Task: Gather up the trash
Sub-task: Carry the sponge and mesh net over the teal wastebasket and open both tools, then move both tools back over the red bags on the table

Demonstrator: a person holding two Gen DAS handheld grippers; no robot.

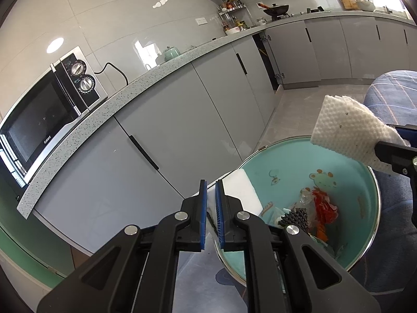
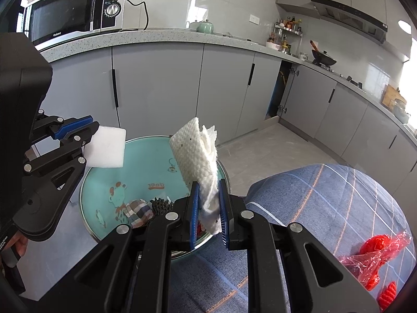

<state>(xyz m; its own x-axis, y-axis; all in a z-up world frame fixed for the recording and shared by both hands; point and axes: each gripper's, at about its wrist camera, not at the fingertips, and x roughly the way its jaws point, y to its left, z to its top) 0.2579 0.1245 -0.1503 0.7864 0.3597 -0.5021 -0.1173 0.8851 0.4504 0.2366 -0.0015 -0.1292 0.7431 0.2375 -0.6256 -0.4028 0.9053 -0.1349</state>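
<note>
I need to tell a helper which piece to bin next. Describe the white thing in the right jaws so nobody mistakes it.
Find the round teal basin in front of the grey cabinets. Above its near rim, the right gripper pinches a crumpled paper towel standing upright. Its dimpled texture, dark specks and ragged folds set it apart from the smooth, flat white pad in the left gripper.

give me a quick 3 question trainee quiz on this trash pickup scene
1. What does the right hand-held gripper hold?
2. True or false: the left hand-held gripper holds a flat white pad.
3. What is under both items: A) the basin B) the microwave C) the red bag?

Key: 1. A crumpled paper towel, pinched between its jaws. 2. True. 3. A; the basin already holds scraps.
</note>
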